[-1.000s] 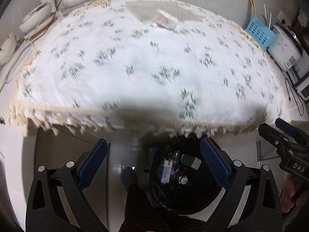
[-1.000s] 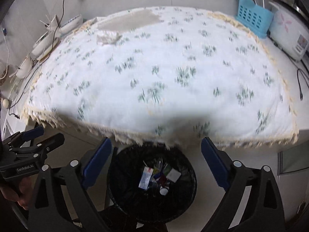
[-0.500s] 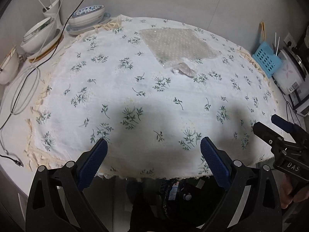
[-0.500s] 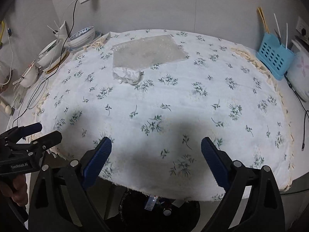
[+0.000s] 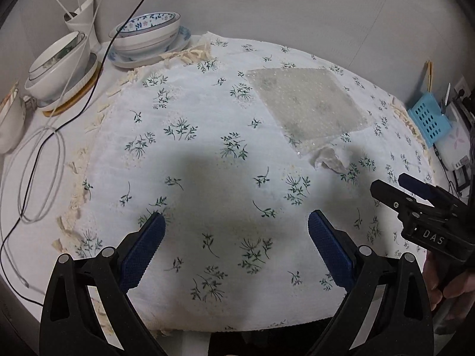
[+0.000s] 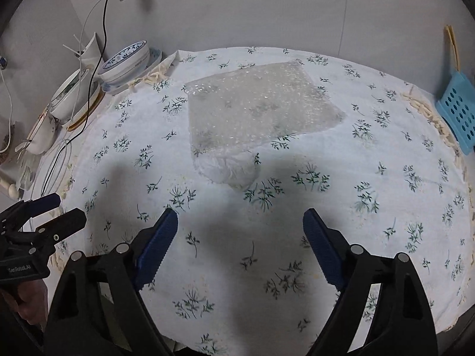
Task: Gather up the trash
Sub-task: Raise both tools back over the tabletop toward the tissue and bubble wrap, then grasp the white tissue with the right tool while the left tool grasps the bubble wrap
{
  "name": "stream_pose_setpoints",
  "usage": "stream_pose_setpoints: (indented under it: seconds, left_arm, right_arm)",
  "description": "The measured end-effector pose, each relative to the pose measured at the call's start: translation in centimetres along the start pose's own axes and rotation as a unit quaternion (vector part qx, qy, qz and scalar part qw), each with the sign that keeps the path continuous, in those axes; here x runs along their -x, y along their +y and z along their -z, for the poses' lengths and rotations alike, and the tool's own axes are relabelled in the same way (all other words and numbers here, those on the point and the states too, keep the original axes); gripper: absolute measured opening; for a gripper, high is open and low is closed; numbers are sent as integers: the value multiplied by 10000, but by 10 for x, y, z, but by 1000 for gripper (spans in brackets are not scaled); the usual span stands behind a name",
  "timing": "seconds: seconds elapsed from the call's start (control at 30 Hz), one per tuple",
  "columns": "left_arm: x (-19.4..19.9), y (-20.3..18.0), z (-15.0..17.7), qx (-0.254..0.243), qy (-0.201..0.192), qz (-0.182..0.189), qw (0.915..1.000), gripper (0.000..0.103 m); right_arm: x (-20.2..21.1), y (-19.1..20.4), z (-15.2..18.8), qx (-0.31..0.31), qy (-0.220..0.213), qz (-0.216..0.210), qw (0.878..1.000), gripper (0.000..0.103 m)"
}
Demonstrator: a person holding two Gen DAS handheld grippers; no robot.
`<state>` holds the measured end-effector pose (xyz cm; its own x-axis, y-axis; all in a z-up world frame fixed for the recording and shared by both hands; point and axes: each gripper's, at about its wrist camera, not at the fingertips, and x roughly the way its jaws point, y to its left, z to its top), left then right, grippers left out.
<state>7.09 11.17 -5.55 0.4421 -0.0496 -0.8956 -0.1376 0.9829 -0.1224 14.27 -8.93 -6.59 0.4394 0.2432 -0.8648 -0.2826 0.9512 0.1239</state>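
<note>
bubble wrap (image 6: 255,106) nearer than before

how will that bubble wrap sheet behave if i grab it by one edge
The bubble wrap lies thin and flat on the cloth, so it will probably droop limply. It looks light. Its glossy film may slip between the fingers.

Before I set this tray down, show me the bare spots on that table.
Free: the tablecloth between the bubble wrap and the blue basket, and the near stretch ahead of both open grippers, below the crumpled tissue. Crowded: the left edge, with stacked bowls and looped cables.
</note>
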Motion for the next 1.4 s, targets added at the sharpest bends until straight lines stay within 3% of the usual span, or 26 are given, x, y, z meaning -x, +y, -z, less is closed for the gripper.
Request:
stream_pose_setpoints:
  seconds: [0.27, 0.53, 0.83, 1.13, 1.4]
  left_arm:
    - [-24, 21, -23, -38, 155, 51, 9999, 95]
    - [-37, 31, -34, -60, 236, 82, 9997, 95]
    - [-49, 28, -41, -112, 298, 122, 9994, 95]
    - [-59, 6, -58, -337, 269, 186, 9989, 95]
    - [-81, -40, -93, -689, 233, 402, 9965, 95]
  right_arm:
    - [-57, 8, -28, -111, 417, -30, 9991, 68]
    - [-82, 12, -37, -142, 654, -26, 9978, 42]
    - [-87, 10, -37, -142, 595, 210, 9979, 16]
    - [-66, -1, -36, -348, 314, 122, 9988, 11]
    - [-19, -45, -25, -682, 96, 348, 9970, 11]
